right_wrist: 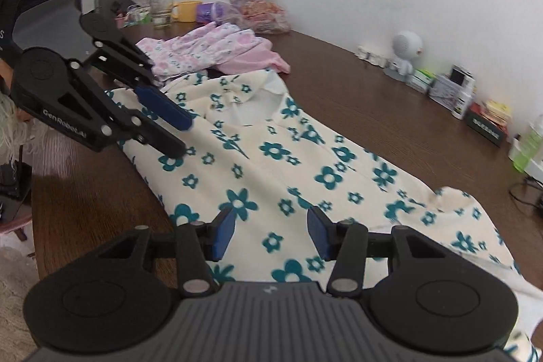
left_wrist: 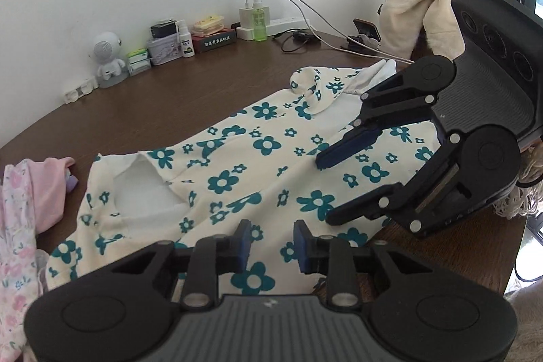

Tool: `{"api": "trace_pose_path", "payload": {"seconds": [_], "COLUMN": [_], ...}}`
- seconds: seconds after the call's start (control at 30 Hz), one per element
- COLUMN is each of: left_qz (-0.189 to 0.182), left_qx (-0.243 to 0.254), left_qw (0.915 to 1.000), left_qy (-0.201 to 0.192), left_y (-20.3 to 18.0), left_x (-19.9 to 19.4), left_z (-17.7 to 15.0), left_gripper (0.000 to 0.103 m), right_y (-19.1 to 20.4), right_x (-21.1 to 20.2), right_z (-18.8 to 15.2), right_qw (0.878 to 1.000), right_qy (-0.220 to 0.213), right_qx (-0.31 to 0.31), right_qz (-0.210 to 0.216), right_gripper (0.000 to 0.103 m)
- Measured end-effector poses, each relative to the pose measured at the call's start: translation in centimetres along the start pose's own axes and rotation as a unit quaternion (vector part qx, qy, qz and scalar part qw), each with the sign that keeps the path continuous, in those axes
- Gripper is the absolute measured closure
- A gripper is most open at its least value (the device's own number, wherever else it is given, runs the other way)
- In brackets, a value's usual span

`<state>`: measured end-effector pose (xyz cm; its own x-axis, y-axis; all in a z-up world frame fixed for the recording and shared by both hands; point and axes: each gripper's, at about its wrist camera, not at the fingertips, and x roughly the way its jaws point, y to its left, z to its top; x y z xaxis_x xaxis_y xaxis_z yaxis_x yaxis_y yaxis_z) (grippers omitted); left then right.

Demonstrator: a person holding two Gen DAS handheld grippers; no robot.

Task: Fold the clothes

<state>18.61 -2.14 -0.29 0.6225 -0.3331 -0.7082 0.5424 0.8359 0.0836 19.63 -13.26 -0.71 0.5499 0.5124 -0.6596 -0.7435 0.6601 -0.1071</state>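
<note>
**Both grippers hovering open over the flowered garment**

I'm holding my left gripper (left_wrist: pixel 271 243) over the near edge of the cream garment with teal flowers (left_wrist: pixel 237 165), jaws parted with only cloth showing below the gap, nothing pinched. My right gripper (left_wrist: pixel 325 189) is hanging wide open above the same cloth, also gripping nothing.

The garment is lying spread lengthwise along the brown tabletop (left_wrist: pixel 169 90), one end bunched and flipped over, a sleeve opening showing white inside.

The risks I'm watching: pinching only the top layer so the fold drags crooked, or the near edge slipping off the table's rim.

Pink floral clothes (right_wrist: pixel 210 46) are lying heaped just beside one end, near enough to snag. Chargers, bottles and boxes are lining the white wall behind.
</note>
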Motion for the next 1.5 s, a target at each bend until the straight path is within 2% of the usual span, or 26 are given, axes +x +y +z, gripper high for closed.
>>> {"api": "trace_pose_path", "payload": {"seconds": [0.07, 0.13, 0.3, 0.47, 0.53, 0.73, 0.9, 1.0, 1.03, 1.07, 1.1, 1.13, 1.17, 1.23, 1.27, 1.4, 1.5], "left_qz": [0.002, -0.014, -0.007, -0.010, -0.002, 0.020, 0.042, 0.057, 0.064, 0.071, 0.079, 0.087, 0.095, 0.110, 0.118, 0.130, 0.156], "left_qx": [-0.013, -0.040, -0.092, -0.143, -0.146, -0.143, -0.118, -0.110, -0.115, -0.121, -0.129, -0.137, -0.144, -0.160, -0.168, -0.196, -0.220], "left_qw": [0.9999, 0.9991, 0.9956, 0.9889, 0.9884, 0.9884, 0.9906, 0.9913, 0.9909, 0.9901, 0.9885, 0.9866, 0.9843, 0.9787, 0.9753, 0.9656, 0.9543], "left_qy": [0.008, 0.008, 0.018, 0.040, 0.042, 0.047, 0.054, 0.043, 0.027, 0.010, -0.005, -0.021, -0.036, -0.067, -0.083, -0.111, -0.128], "left_y": [0.9, 2.3, 5.7, 8.5, 8.7, 8.2, 7.0, 6.0, 5.6, 5.1, 4.4, 3.8, 3.1, 1.7, 1.1, -0.9, -1.9], "left_x": [0.9, 1.0, -0.3, -2.5, -3.1, -3.5, -3.3, -4.1, -4.8, -5.5, -6.0, -6.5, -7.1, -8.1, -8.6, -9.2, -8.7], "left_z": [-0.4, -1.0, -2.6, -4.2, -4.6, -4.9, -4.4, -3.9, -3.7, -3.6, -3.6, -3.6, -3.7, -3.7, -3.8, -4.6, -5.1], "left_gripper": [0.075, 0.073, 0.072, 0.077, 0.080, 0.080, 0.078, 0.069, 0.060, 0.041, 0.030, 0.014, 0.010, 0.010, 0.010, 0.010, 0.010], "right_y": [0.0, -1.0, -5.9, -10.2, -11.0, -14.0, -13.5, -13.0, -12.6, -12.0, -11.2, -10.5, -9.8, -7.8, -6.7, -2.6, -0.7], "right_x": [1.5, 1.6, -1.2, -6.0, -7.5, -11.4, -11.9, -11.7, -11.8, -12.2, -12.6, -13.0, -13.4, -13.8, -13.7, -13.4, -13.2], "right_z": [0.3, 0.0, -3.3, -7.5, -9.3, -14.0, -15.4, -14.8, -14.5, -14.0, -13.5, -13.1, -12.6, -11.7, -11.3, -10.2, -10.0], "right_qw": [0.999, 0.999, 0.998, 0.997, 0.996, 0.990, 0.990, 0.989, 0.987, 0.985, 0.982, 0.979, 0.976, 0.965, 0.961, 0.947, 0.933], "right_qy": [0.008, 0.010, 0.028, 0.041, 0.060, 0.058, 0.029, 0.038, 0.040, 0.029, 0.017, 0.004, -0.009, -0.031, -0.037, -0.063, -0.078], "right_qx": [-0.021, -0.018, 0.019, 0.057, 0.059, 0.126, 0.131, 0.136, 0.142, 0.153, 0.166, 0.179, 0.191, 0.226, 0.237, 0.277, 0.295], "right_qz": [0.024, 0.047, 0.056, 0.035, 0.016, -0.011, -0.036, -0.047, -0.059, -0.072, -0.084, -0.096, -0.108, -0.130, -0.136, -0.149, -0.192], "right_gripper": [0.055, 0.055, 0.048, 0.046, 0.046, 0.045, 0.041, 0.038, 0.038, 0.038, 0.038, 0.037, 0.028, 0.010, 0.006, 0.000, 0.000]}}
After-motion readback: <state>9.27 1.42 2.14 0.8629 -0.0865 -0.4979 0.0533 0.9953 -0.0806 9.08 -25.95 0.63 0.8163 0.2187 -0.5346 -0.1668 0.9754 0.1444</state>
